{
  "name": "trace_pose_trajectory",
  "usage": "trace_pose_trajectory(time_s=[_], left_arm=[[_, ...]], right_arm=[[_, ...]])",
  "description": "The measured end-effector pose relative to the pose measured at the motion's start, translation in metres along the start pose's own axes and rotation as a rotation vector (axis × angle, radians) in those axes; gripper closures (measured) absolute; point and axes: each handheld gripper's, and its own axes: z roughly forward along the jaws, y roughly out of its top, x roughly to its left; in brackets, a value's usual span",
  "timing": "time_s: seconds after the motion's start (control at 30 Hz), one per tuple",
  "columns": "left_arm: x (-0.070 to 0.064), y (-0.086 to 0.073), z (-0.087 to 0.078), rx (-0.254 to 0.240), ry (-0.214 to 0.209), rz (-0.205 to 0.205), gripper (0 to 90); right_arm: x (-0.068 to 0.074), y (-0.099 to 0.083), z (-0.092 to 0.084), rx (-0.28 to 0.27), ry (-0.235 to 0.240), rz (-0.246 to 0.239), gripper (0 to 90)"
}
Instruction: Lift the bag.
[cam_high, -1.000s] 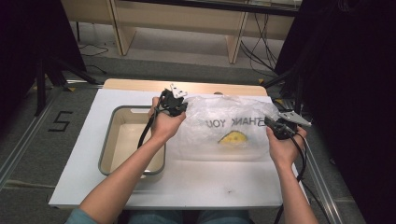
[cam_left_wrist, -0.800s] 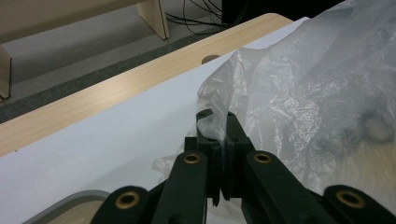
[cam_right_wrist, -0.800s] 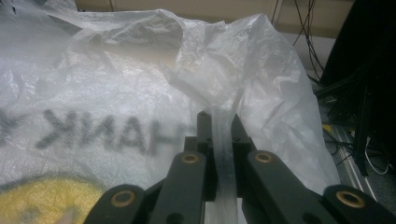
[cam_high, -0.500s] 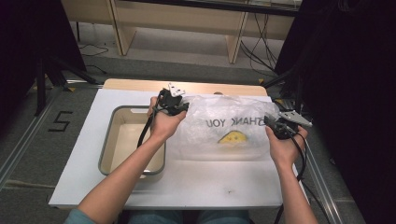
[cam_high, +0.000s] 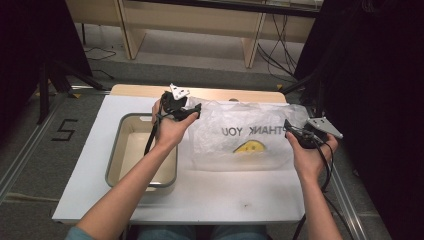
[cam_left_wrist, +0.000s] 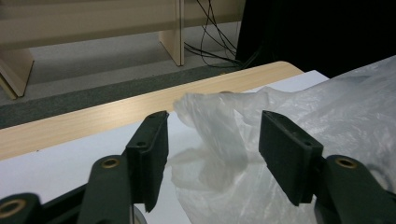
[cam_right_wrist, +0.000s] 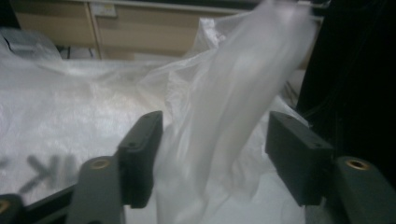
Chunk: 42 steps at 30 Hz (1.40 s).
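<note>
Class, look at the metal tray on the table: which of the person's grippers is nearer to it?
Left. The left gripper is just past the metal tray's far right corner; the right gripper is beyond the plastic bag, at its far side.

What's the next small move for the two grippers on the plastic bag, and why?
Probably draw both back from the plastic bag. The left gripper and right gripper have just been opening; bag film sits loose between the jaws, unpinched, and the bag lies spread beside the tray.
</note>
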Motion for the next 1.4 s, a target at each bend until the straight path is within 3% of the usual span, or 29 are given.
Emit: trace_pose_trajectory(time_s=[0.13,0.27,0.63,0.83,1.0,1.27,1.4], left_arm=[[-0.001,0.000,-0.004,-0.001,-0.007,0.012,36.1],[-0.003,-0.001,-0.007,0.006,-0.014,0.025,34.8],[-0.009,-0.003,-0.010,0.019,-0.032,0.056,34.6],[-0.014,-0.004,-0.010,0.019,-0.040,0.065,34.6],[-0.015,-0.005,-0.010,0.030,-0.046,0.073,34.8],[-0.022,-0.009,-0.015,0.048,-0.074,0.106,34.7],[-0.025,-0.010,-0.014,0.051,-0.081,0.111,34.7]], right_arm=[[-0.003,0.006,-0.008,-0.052,-0.039,-0.002,27.2],[-0.007,0.004,-0.011,-0.044,-0.055,0.002,24.1],[-0.003,-0.002,-0.014,-0.011,0.000,-0.032,21.6],[0.004,0.004,-0.016,-0.054,0.025,-0.042,20.7],[0.003,0.008,-0.018,-0.083,0.017,-0.038,19.9],[0.003,0.001,-0.025,-0.046,0.066,-0.055,17.3],[0.000,0.000,-0.031,-0.066,0.073,-0.050,16.2]])
